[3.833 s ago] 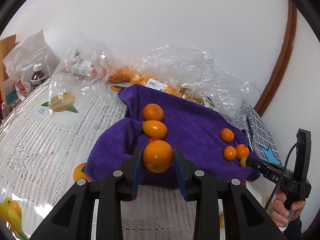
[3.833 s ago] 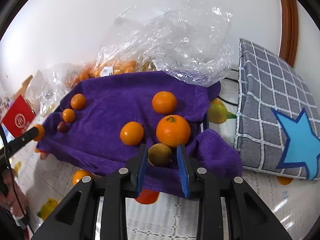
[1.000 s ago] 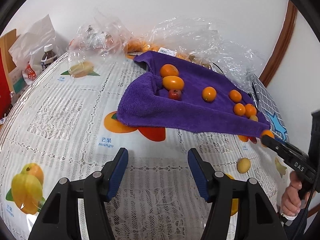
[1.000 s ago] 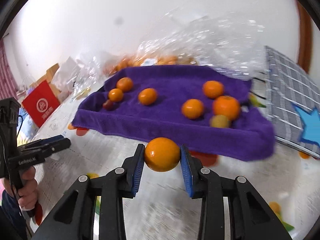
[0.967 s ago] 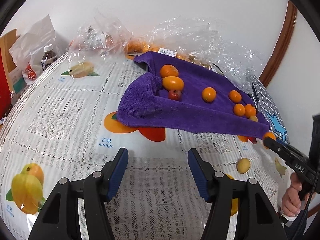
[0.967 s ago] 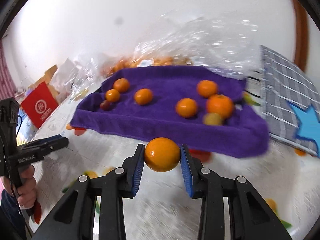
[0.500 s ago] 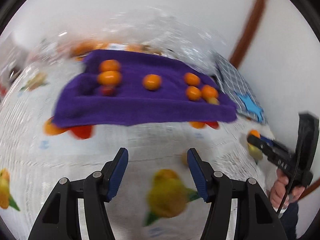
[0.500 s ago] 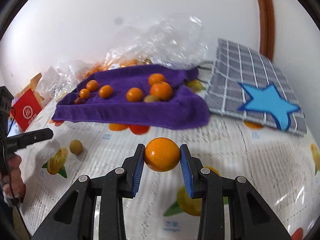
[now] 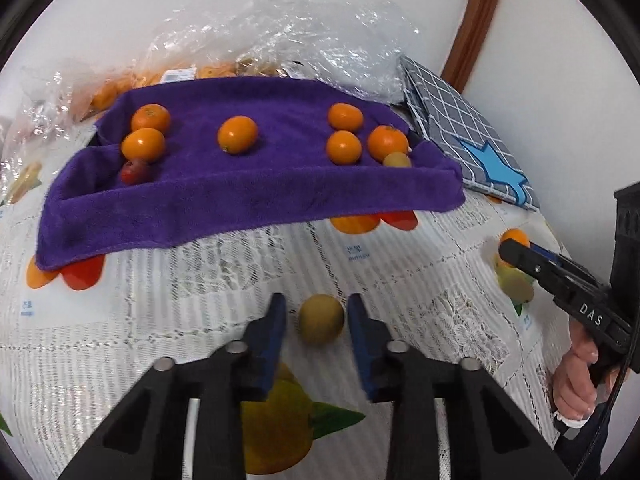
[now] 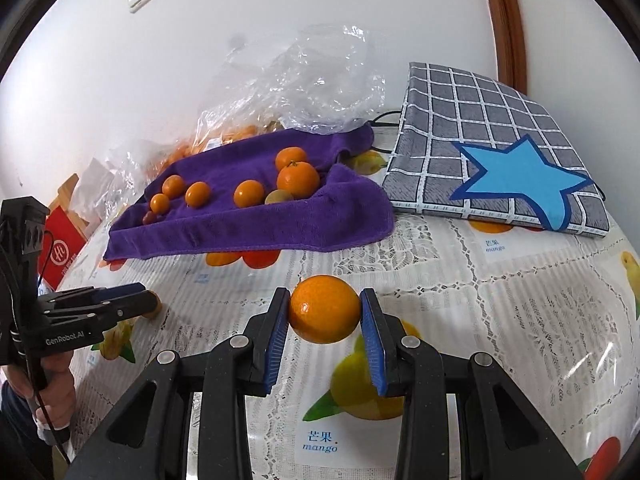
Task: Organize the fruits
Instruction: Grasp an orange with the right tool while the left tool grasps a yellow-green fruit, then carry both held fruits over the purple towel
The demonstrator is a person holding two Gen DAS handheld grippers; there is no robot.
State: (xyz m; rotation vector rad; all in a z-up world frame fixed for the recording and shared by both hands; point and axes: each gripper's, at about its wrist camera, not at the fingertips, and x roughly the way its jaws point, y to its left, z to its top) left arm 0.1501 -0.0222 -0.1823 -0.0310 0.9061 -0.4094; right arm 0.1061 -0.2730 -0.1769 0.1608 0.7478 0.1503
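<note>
A purple towel (image 9: pixel 256 200) lies on the table with several oranges, a small red fruit (image 9: pixel 135 171) and a yellow-green fruit (image 9: pixel 397 159) on it. My left gripper (image 9: pixel 316 316) is open around a small yellow-green fruit (image 9: pixel 321 319) that rests on the tablecloth; the pads stand a little apart from it. My right gripper (image 10: pixel 324 312) is shut on an orange (image 10: pixel 324 309) and holds it above the tablecloth, in front of the towel (image 10: pixel 280 220). The right gripper also shows at the right of the left wrist view (image 9: pixel 516 248).
Clear plastic bags (image 9: pixel 280 36) with more oranges lie behind the towel. A grey checked cushion with a blue star (image 10: pixel 500 160) lies at the right. A red box (image 10: pixel 60 252) stands at the table's left edge. The tablecloth (image 10: pixel 520 320) has printed fruit pictures.
My left gripper has swung right and down to the yellow-green fruit and narrowed around it. My right gripper has carried the orange back, away from the towel.
</note>
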